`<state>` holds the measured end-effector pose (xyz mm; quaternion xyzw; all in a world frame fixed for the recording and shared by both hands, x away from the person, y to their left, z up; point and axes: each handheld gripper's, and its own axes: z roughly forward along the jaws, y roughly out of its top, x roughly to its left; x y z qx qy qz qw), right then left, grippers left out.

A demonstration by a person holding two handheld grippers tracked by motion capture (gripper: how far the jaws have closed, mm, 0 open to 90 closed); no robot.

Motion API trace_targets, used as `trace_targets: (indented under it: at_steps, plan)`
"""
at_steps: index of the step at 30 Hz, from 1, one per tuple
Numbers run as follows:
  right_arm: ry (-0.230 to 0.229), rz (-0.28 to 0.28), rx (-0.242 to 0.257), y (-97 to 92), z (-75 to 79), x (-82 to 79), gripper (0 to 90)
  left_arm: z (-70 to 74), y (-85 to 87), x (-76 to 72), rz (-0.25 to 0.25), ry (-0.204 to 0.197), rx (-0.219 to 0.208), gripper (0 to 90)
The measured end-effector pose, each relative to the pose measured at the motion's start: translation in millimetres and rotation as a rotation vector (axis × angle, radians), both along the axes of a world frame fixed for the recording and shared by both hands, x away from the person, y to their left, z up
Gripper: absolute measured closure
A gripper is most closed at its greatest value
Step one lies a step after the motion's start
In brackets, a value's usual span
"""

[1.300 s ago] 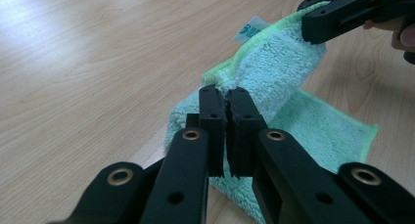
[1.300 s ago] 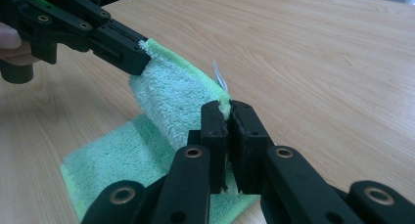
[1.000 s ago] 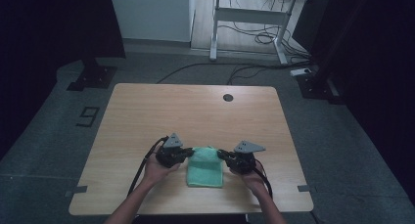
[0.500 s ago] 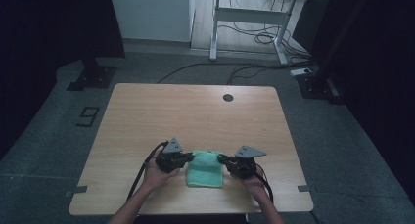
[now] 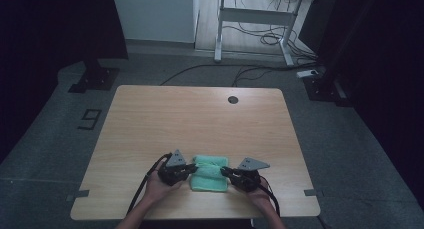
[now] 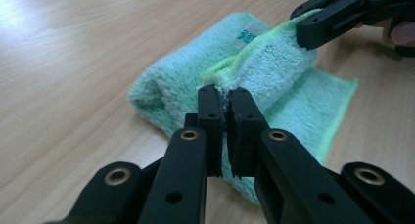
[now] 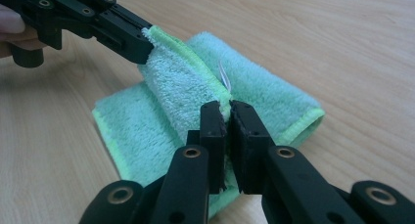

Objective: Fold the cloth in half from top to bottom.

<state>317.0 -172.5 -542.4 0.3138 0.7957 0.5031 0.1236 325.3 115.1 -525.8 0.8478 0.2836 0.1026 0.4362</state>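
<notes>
Tongs pinching cloth: left gripper [image 6: 226, 104] and right gripper [image 7: 228, 114] each clamping one corner of the green towel's [image 5: 209, 173] lifted hem. Towel lying folded near the table's [image 5: 200, 119] front edge, between both hands.

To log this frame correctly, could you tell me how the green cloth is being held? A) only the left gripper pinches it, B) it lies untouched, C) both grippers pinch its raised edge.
C: the left gripper and right gripper each clamp the cloth's lifted edge.
</notes>
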Motion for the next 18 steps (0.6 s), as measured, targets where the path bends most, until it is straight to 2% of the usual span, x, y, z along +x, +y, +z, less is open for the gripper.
trace_targets:
  at_steps: [4, 8, 10, 15, 18]
  plan:
    - [0.002, 0.011, -0.001, -0.8, -4.0, -5.0, 81.3, -3.1, -0.3, -6.2, -0.007, -0.011, 0.012, 80.8]
    - [0.003, 0.030, -0.009, -1.2, -6.6, -13.2, 76.6, -6.1, 2.8, -12.2, -0.020, 0.001, -0.005, 73.6]
    - [0.003, 0.037, -0.011, -1.8, -6.8, -17.0, 73.6, -6.5, 3.3, -15.6, -0.025, -0.003, 0.003, 71.0]
    - [0.003, 0.061, -0.032, -1.7, -4.5, -26.5, 60.5, -4.6, 3.3, -26.3, -0.055, -0.006, -0.004, 54.4]
    - [-0.012, 0.058, -0.013, -3.0, 2.1, -31.6, 55.6, -0.7, 5.8, -32.9, -0.063, -0.017, -0.018, 47.8]
